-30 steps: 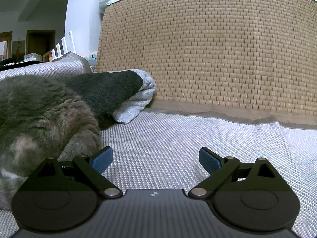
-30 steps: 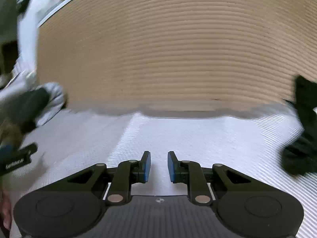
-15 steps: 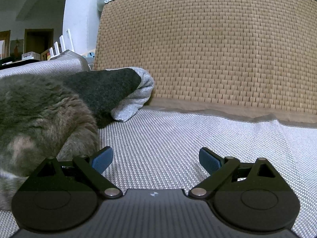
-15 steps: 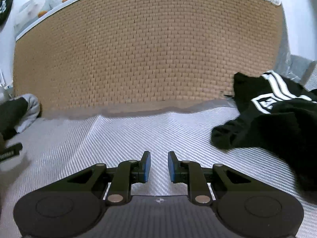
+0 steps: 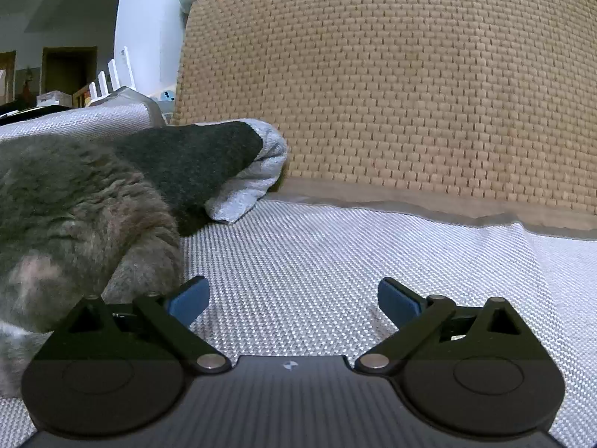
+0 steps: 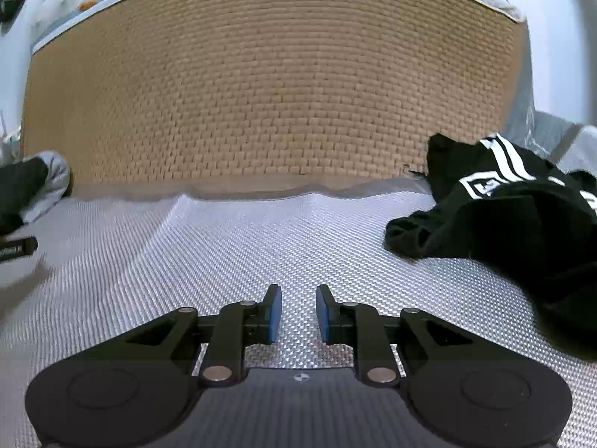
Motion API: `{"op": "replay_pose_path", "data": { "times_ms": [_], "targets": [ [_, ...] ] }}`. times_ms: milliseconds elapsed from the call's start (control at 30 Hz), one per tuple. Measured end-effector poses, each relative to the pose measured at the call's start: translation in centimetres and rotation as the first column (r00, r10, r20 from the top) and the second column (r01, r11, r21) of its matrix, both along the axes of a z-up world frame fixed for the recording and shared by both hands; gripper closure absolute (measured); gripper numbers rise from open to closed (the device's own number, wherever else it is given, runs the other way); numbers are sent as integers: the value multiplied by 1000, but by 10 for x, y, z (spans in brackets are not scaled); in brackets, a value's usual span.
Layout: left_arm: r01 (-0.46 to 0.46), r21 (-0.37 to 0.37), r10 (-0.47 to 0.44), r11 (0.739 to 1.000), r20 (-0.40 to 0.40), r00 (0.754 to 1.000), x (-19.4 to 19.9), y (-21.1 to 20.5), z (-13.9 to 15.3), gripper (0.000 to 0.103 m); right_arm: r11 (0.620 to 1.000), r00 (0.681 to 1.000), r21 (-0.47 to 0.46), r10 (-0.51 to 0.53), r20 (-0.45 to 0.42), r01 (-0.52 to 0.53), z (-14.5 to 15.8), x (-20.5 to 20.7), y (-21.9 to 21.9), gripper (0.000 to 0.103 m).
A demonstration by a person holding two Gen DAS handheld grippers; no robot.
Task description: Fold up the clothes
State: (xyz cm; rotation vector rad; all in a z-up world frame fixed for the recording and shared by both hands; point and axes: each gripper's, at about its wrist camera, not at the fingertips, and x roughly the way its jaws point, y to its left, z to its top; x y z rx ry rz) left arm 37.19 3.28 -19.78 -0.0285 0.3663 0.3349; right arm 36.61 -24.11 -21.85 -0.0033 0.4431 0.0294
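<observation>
My left gripper [image 5: 291, 295] sits low over the grey woven cover [image 5: 335, 261], jaws spread wide, nothing between the blue pads [image 5: 188, 298]. Bare cover shows through the gap.

Just beside its left finger lies a furry grey mass [image 5: 74, 224]; looks like a cat, head not in view. I can't tell whether the finger touches the fur or only overlaps it. Past the fur, a dark grey garment [image 5: 194, 156] with a pale grey lining is bunched against the foot of the wicker headboard [image 5: 410, 93]. It is well apart from the left pads.

My right gripper [image 6: 297, 315] also points out over the cover [image 6: 261, 242], angled slightly down. Jaws stand narrow, a slim gap between the pads [image 6: 275, 315], and only cover seen through it. It grips nothing.

The black garment [image 6: 503, 224] with white stripes and a white printed badge lies crumpled on the cover at far right in the right wrist view, its back edge up against the headboard [image 6: 280, 93]. Near the right gripper, ahead and to the right, not touching it.

At far left in that view the dark grey garment [image 6: 26, 186] shows again, and below it a black bar with white lettering [image 6: 16, 248], too small to read.
</observation>
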Motion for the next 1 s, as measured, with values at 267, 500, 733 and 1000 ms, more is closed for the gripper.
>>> {"op": "replay_pose_path", "data": {
  "times_ms": [267, 500, 733, 1000],
  "targets": [
    [18, -7, -18, 1000, -23, 1000, 0, -1, 6, 1, 999, 1000, -32, -17, -9, 17, -6, 0, 3, 80],
    [16, -6, -16, 1000, -19, 1000, -13, -5, 14, 1, 999, 1000, -46, -7, -13, 6, -9, -1, 4, 80],
    [74, 12, -74, 997, 6, 997, -40, -19, 25, 1, 999, 1000, -51, 2, -11, -3, -9, -3, 6, 80],
    [109, -5, -109, 994, -21, 994, -85, -29, 37, 1, 997, 1000, -71, 8, -19, -10, -5, -2, 11, 74]
  ]
}}
